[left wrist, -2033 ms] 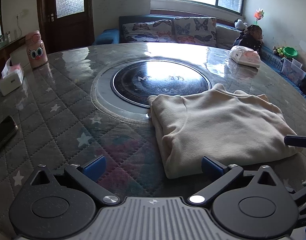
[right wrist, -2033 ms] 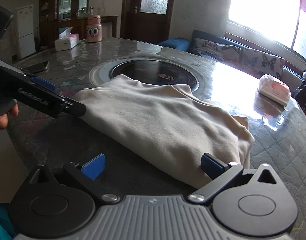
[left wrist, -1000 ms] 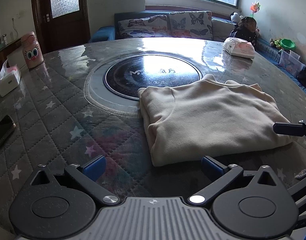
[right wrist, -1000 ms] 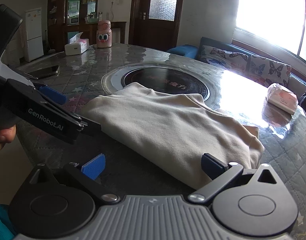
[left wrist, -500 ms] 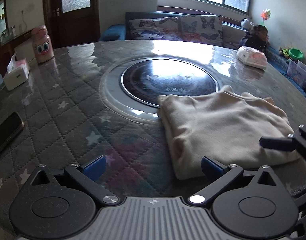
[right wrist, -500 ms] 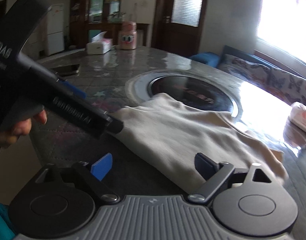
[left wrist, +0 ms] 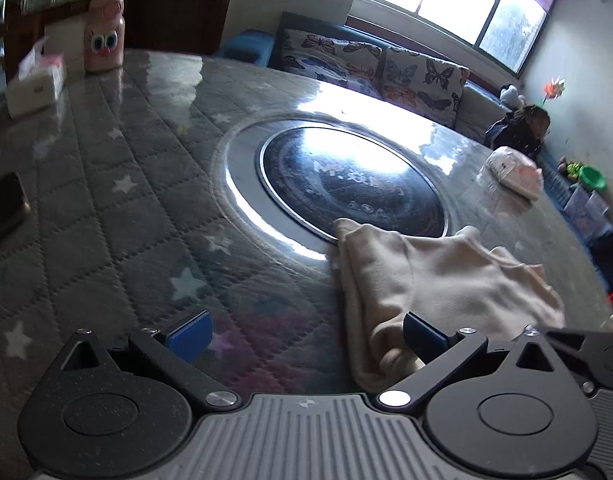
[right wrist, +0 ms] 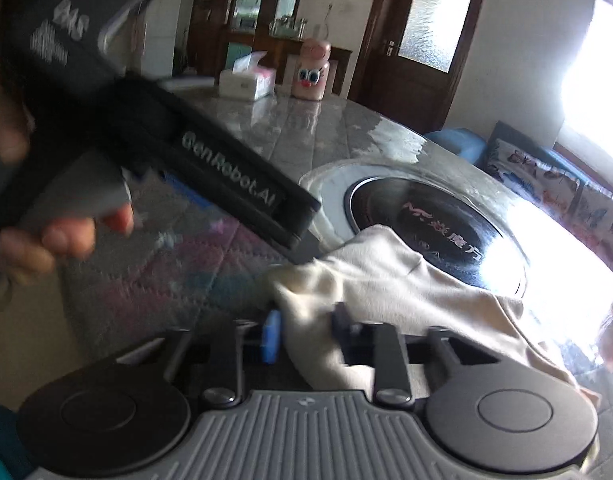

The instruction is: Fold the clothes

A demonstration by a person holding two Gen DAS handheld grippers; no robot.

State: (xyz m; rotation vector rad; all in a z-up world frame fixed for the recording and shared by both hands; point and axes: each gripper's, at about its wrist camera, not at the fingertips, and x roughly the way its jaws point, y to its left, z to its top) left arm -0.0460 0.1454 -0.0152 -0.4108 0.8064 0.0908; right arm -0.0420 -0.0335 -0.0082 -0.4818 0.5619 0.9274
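A folded cream sweater (left wrist: pixel 446 280) lies on the round table, partly over the dark centre disc (left wrist: pixel 354 184). My left gripper (left wrist: pixel 306 334) is open, its right finger (left wrist: pixel 420 334) against the sweater's near left corner. My right gripper (right wrist: pixel 304 336) has closed on the sweater's near edge (right wrist: pixel 386 280), cloth bunched between its blue pads. The left gripper's black body (right wrist: pixel 226 176) crosses the right wrist view, held by a hand. The picture is blurred.
The table (left wrist: pixel 106 200) has a quilted star-pattern cover under glass. A phone (left wrist: pixel 2 208), a tissue box (left wrist: pixel 34 84) and a pink owl bottle (left wrist: pixel 104 40) stand at the left. A wipes pack (left wrist: pixel 514 172) lies far right. A sofa stands behind.
My right gripper has gone from open to closed on the sweater's near edge. My left gripper has swung left and moved in to the sweater's corner. The sweater's near edge is bunched up.
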